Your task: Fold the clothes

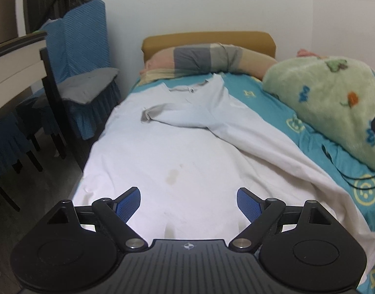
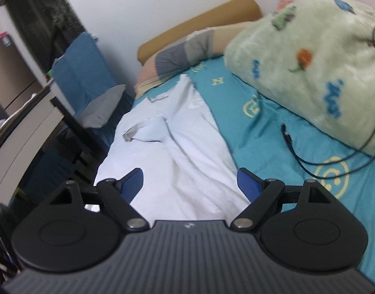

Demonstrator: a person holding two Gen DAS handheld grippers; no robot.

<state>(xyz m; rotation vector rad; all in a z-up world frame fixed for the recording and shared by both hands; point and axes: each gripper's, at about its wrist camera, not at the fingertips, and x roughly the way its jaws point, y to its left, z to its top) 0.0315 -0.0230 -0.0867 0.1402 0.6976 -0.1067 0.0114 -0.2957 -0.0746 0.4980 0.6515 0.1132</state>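
Observation:
A white T-shirt lies lengthwise on the bed, collar at the far end, with one sleeve and side folded over its middle. It has a faint stain near the lower part. My left gripper hovers over the shirt's near hem, open, nothing between its blue pads. In the right wrist view the same shirt runs along the bed's left side. My right gripper is open above the shirt's near right edge, holding nothing.
The bed has a teal sheet with yellow prints. A green fleece blanket is bunched on the right, with a black cable beside it. A striped pillow lies by the tan headboard. Blue-covered chairs stand left of the bed.

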